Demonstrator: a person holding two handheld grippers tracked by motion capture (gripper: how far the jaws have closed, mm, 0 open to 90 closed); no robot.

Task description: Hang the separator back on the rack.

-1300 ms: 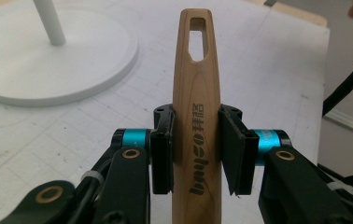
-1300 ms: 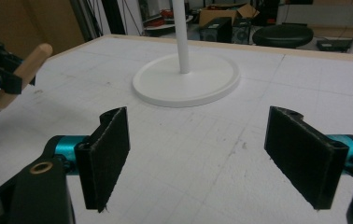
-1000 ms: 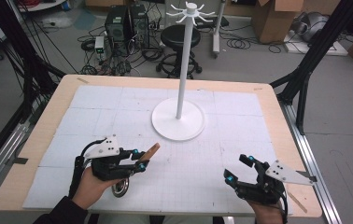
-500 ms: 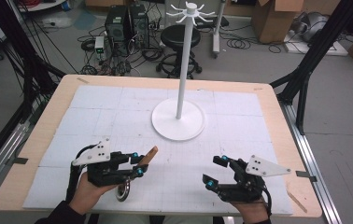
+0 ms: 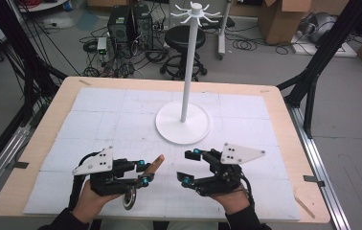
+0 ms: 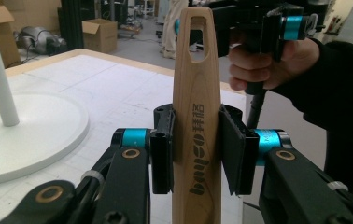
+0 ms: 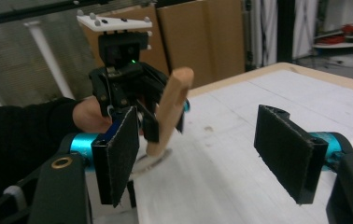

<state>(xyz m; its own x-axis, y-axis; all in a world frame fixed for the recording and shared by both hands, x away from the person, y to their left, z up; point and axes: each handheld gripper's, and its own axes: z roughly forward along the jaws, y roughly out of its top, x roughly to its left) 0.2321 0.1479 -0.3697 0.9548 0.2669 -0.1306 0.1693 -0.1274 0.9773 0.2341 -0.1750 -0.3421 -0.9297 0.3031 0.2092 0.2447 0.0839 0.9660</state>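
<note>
Left gripper (image 5: 143,173) clamps the wooden handle (image 6: 196,116), free end toward two o'clock, offering it to the right gripper (image 5: 188,167), whose empty jaws, wide apart, have just been narrowing.

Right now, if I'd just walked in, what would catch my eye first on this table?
Probably the tall white stand with hooks on top, rising from a round base in the middle of the table. Then the wooden handle clamped in the left claw near the front edge, a round metal part hanging beneath. The right claw, empty, its jaws just narrowing, points toward that handle.
</note>
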